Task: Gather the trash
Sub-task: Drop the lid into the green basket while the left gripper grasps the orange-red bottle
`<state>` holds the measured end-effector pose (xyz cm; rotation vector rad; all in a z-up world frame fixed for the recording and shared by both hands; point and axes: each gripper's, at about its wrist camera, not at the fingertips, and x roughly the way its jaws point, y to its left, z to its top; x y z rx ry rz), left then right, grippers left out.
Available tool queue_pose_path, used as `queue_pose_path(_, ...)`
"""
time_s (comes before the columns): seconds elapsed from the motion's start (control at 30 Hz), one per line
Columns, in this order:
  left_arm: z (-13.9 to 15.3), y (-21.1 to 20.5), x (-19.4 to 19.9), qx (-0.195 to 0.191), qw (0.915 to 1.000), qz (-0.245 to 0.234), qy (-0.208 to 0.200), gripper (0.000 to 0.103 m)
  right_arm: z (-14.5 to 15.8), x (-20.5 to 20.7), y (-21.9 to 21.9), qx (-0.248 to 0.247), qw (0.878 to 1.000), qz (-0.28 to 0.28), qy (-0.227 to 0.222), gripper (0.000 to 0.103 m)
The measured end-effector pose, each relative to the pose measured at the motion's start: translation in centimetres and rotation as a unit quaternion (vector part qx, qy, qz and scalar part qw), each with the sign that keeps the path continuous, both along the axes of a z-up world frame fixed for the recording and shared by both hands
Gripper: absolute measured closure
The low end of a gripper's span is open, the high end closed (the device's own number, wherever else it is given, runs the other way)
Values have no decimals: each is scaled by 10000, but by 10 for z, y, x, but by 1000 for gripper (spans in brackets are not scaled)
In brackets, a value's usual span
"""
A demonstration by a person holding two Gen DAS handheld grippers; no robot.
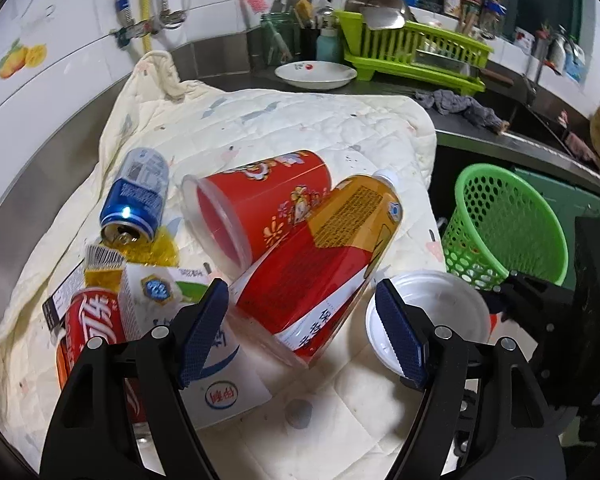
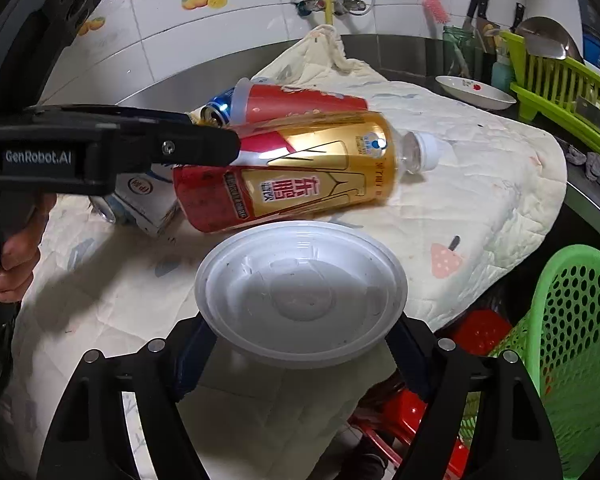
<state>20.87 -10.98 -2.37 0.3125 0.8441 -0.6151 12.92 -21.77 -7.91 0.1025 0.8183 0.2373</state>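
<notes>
Trash lying on quilted cloth (image 1: 300, 120), right gripper (image 2: 300, 344) fingers clamping white plastic bowl (image 2: 300, 292), left gripper (image 1: 300, 332) fingers spread around gold-red bottle (image 1: 328, 256), green basket (image 1: 504, 224) nearby.

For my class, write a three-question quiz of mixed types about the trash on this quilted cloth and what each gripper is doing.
1. True or false: the right gripper has the white plastic bowl between its jaws.
2. Multiple choice: the bottle between the left gripper's open jaws is A) upright B) lying on its side C) inside the green basket.
3. Fill in: the blue can lies beside a red ____.

Key: 1 true; 2 B; 3 cup.
</notes>
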Motion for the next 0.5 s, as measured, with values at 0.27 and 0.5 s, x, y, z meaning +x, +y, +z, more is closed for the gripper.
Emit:
queue_pose_path(0.27,-3,-22,12,198,9989,-420,26,28,-3,-10,-8,123,9999,-58,6,28)
queue_pose_path(0.5,-9,-38,24,495,9958,-765,79,28,0,-21,-15,131,9999,-100,-17,28)
